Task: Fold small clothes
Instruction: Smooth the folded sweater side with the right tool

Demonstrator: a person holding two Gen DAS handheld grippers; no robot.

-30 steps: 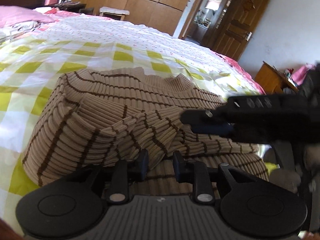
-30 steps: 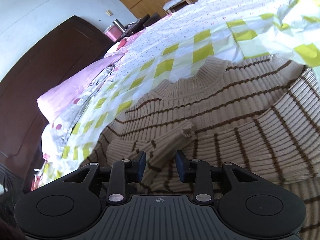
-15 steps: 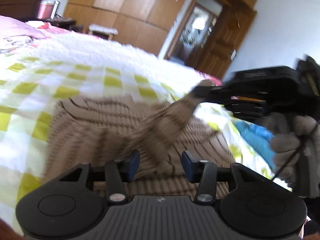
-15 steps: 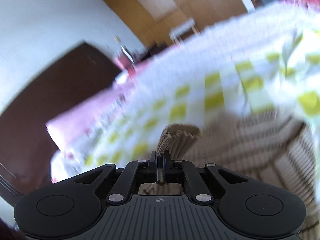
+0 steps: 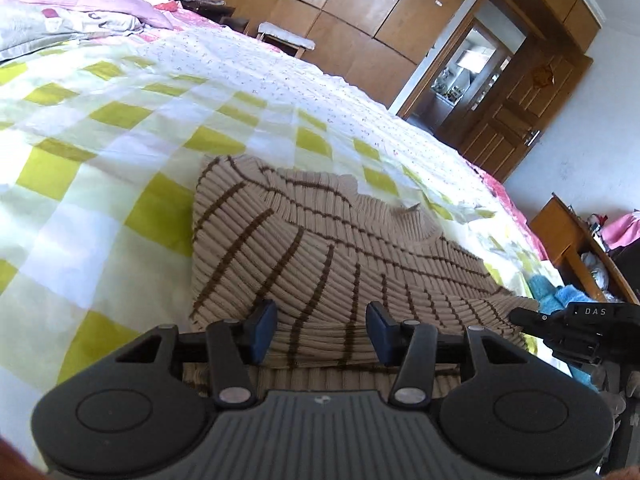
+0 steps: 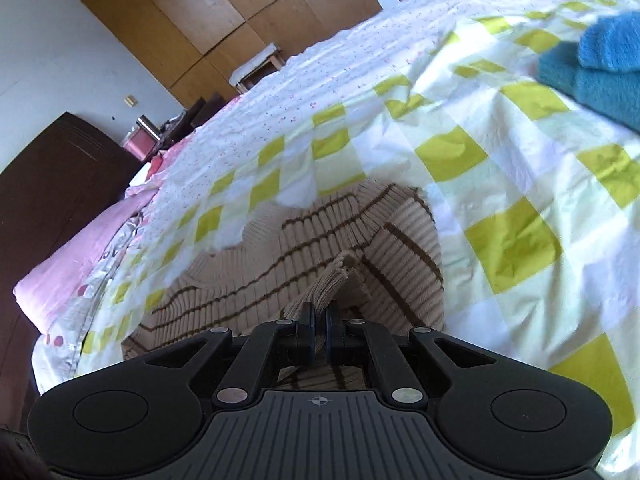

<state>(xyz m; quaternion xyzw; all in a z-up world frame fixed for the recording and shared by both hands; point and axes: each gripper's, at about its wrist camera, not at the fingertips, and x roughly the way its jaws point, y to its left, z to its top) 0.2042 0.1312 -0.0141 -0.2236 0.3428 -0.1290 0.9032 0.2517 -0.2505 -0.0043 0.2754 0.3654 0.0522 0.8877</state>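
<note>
The striped sweater [image 5: 320, 248] lies on the bed [image 5: 100, 208], spread over the yellow-checked sheet, its ribbed collar towards the far side and one part already folded across the body. The right claw [image 6: 319, 330] is clamped tight on the sleeve cuff [image 6: 334, 276], the ribbed end bunching out past the pads, and from the left wrist view that claw [image 5: 524, 317] sits at the sweater's right edge, drawing the sleeve out straight. The left claw [image 5: 321, 330] has just let its jaws out to a middling gap and hovers low over the near hem, blue pads [image 5: 262, 330] either side of the knit but pressing on nothing that I can see. The step in hand looks like carrying this sleeve back across the chest. To do it well, I'd say the right claw should keep the cuff pinched, lift only enough to clear the body, and lay the sleeve flat along the stripes so no ridge forms. The left claw would do best pinning the fold line or the hem so the soft knit doesn't drag along the slippery sheet. Blue towels [image 6: 592, 64] sit well apart on the right, clear of the work.
</note>
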